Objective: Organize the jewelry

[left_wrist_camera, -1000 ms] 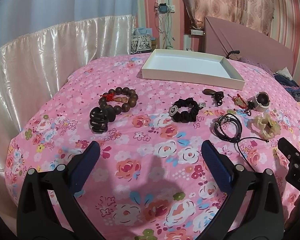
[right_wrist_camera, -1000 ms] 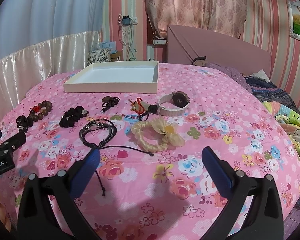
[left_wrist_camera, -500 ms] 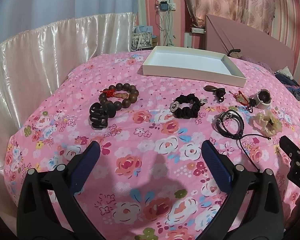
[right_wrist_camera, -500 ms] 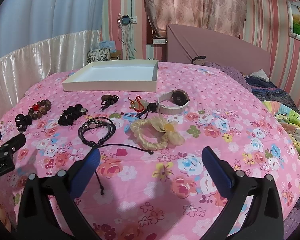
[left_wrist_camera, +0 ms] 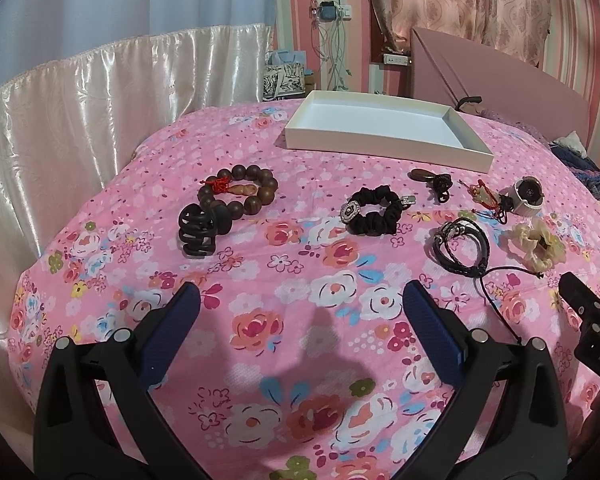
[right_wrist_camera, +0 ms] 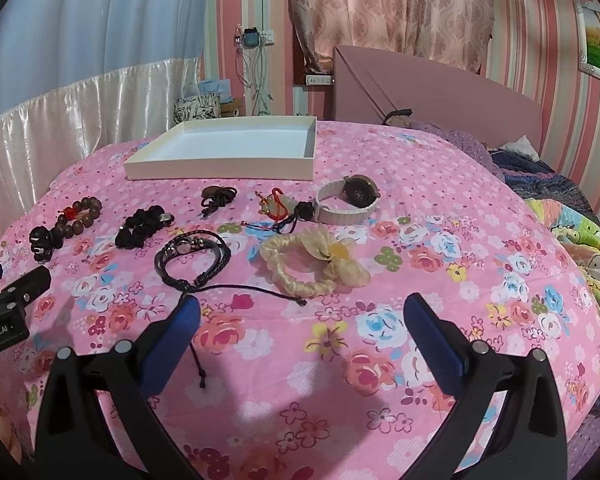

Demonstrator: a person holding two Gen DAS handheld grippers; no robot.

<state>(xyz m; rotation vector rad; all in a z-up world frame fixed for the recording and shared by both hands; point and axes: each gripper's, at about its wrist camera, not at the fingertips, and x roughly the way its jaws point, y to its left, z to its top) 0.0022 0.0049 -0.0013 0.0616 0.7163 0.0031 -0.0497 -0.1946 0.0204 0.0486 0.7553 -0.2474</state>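
Note:
Jewelry lies in a row on a pink floral bedspread [left_wrist_camera: 300, 312]. From left: a black claw clip [left_wrist_camera: 196, 230], a wooden bead bracelet [left_wrist_camera: 240, 194], a black scrunchie [left_wrist_camera: 374, 216], a black leather cord bracelet [left_wrist_camera: 462, 248], a cream scrunchie [right_wrist_camera: 314, 264], a red-cord pendant [right_wrist_camera: 276, 206] and a white-strapped watch [right_wrist_camera: 350, 198]. An empty white tray [left_wrist_camera: 388, 142] sits behind them. My left gripper [left_wrist_camera: 300, 304] is open over the bedspread, nearer than the items. My right gripper [right_wrist_camera: 300, 316] is open just short of the cream scrunchie.
A small brown pendant on a dark cord [right_wrist_camera: 216, 196] lies before the tray. A pink headboard [right_wrist_camera: 440, 100] stands behind, bedding is piled at the right [right_wrist_camera: 572, 248], and a satin bed skirt [left_wrist_camera: 80, 120] hangs at the left edge.
Both grippers have drawn back and risen slightly, so the items look a little farther away. Nothing on the bed has moved and both grippers stay open.

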